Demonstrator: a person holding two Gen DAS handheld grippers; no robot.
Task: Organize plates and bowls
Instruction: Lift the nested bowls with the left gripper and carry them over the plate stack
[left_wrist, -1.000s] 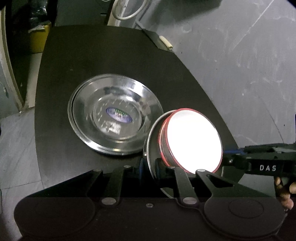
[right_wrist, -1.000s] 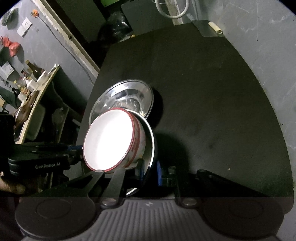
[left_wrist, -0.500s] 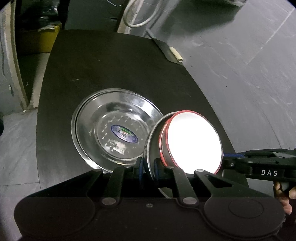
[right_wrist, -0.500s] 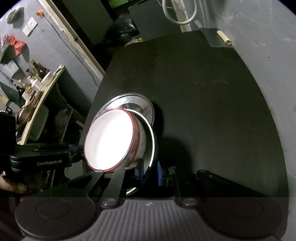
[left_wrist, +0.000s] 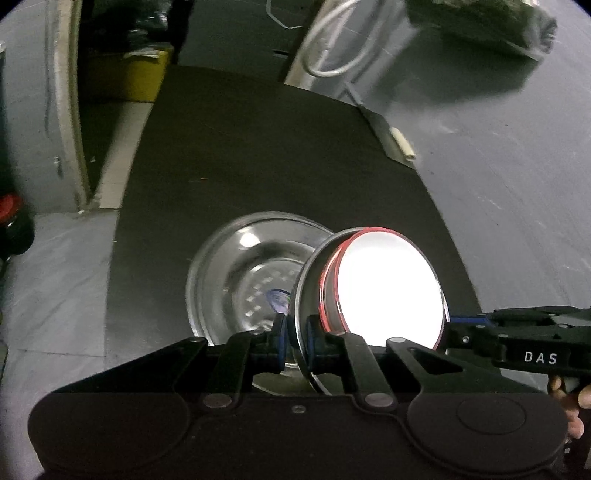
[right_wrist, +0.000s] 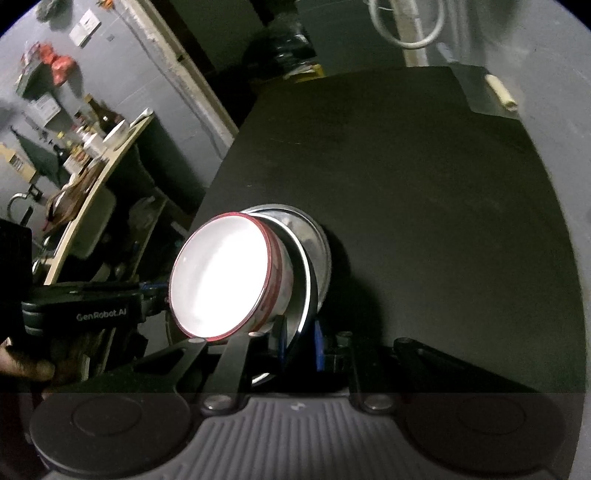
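Both the left gripper (left_wrist: 295, 341) and right gripper (right_wrist: 300, 341) clenched the carried steel plate (left_wrist: 301, 295) bearing the red-rimmed bowl (left_wrist: 388, 284), above the tabletop's other plate (left_wrist: 240, 280); best lowered level, released together.

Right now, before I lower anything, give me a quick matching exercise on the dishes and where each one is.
Things:
1. raised steel plate
2. white bowl
3. lower steel plate
4. cream roll

States:
A. lying flat on the black table, blue sticker inside
B. at the table's far right edge
C. clamped at its rim by the left gripper and right gripper
D. resting on the raised plate, red rim showing

Pairs: 1-C, 2-D, 3-A, 4-B
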